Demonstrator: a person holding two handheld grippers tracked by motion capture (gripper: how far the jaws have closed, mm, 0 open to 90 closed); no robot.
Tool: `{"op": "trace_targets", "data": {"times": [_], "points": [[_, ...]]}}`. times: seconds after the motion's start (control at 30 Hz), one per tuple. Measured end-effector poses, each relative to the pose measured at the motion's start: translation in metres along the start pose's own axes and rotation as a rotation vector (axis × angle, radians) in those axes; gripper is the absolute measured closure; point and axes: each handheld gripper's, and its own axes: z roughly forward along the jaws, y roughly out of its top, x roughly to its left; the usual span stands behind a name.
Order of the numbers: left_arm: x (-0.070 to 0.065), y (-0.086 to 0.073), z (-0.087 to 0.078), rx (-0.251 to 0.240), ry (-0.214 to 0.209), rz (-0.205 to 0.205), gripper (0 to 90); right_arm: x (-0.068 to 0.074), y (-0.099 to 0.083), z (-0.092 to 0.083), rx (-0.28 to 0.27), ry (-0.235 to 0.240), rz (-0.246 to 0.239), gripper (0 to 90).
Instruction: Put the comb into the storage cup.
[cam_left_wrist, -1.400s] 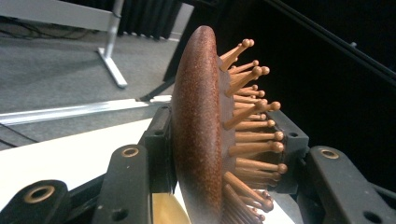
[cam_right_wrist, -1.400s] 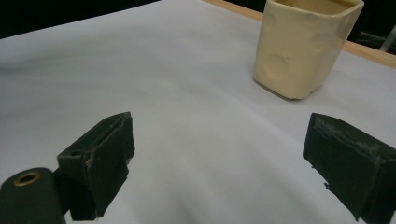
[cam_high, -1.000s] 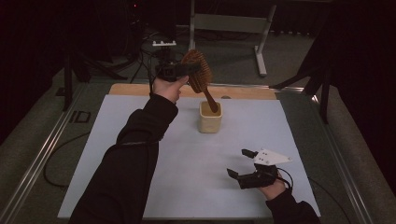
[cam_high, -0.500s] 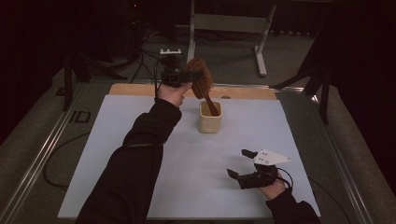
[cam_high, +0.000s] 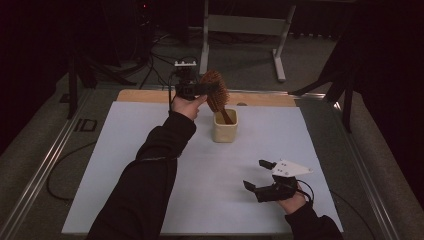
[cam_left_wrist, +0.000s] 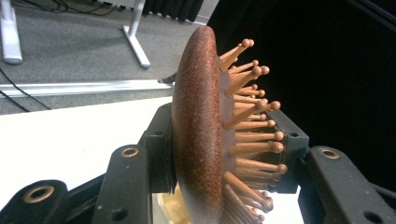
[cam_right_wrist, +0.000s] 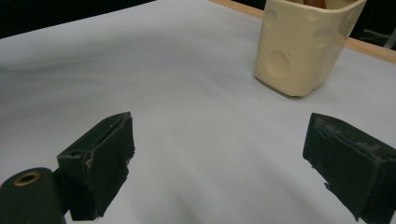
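Observation:
A wooden hairbrush (cam_high: 215, 92) with peg bristles stands head-up, its handle down inside a cream cup (cam_high: 224, 127) at the back middle of the white table sheet (cam_high: 150, 150). My left gripper (cam_high: 200, 90) is shut on the brush head from the left. In the left gripper view the jaws clamp the brush (cam_left_wrist: 198, 126) across its back and bristles, with the cup rim (cam_left_wrist: 166, 210) just below. My right gripper (cam_high: 254, 173) rests open near the front right of the sheet. The right gripper view shows its jaws (cam_right_wrist: 224, 163) wide apart around nothing, pointing toward the cup (cam_right_wrist: 303, 42).
A wooden strip (cam_high: 140, 95) runs along the table's back edge. Metal rails (cam_high: 45, 165) border the table's left side. Beyond the table stand a white desk frame (cam_high: 245, 30), cables and dark stands on grey carpet.
My left hand has come down with the brush, and the handle has sunk deeper into the cup. The right gripper has stayed where it was.

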Motion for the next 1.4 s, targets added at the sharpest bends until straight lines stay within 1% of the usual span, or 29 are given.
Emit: {"op": "trace_targets", "data": {"times": [0.13, 0.47, 0.57, 0.9, 1.13, 1.17, 1.23, 1.4], "points": [[0.001, -0.004, 0.004, 0.012, 0.006, 0.007, 53.7, 0.0, 0.0, -0.001, 0.001, -0.003, 0.002, 8.6], [0.003, -0.01, 0.011, 0.019, 0.011, 0.004, 53.6, 0.0, 0.001, -0.001, -0.001, -0.002, 0.007, 8.6], [0.004, -0.012, 0.014, 0.025, 0.011, 0.01, 53.5, 0.0, 0.0, -0.001, -0.002, -0.002, 0.006, 8.6], [0.005, -0.016, 0.017, 0.033, 0.015, 0.012, 53.2, 0.0, 0.0, -0.001, 0.0, 0.0, 0.006, 8.6], [0.007, -0.021, 0.023, 0.058, 0.01, 0.012, 52.9, -0.001, 0.0, -0.001, 0.0, 0.003, 0.009, 8.6], [0.007, -0.021, 0.023, 0.059, 0.012, 0.017, 52.9, -0.001, 0.0, 0.0, -0.002, 0.004, 0.01, 8.6], [0.008, -0.021, 0.023, 0.058, 0.01, 0.009, 52.8, -0.001, 0.0, 0.0, 0.001, 0.004, 0.01, 8.6], [0.009, -0.022, 0.022, 0.055, 0.008, 0.011, 51.6, 0.0, 0.0, 0.0, 0.005, 0.006, 0.013, 8.6]]}}
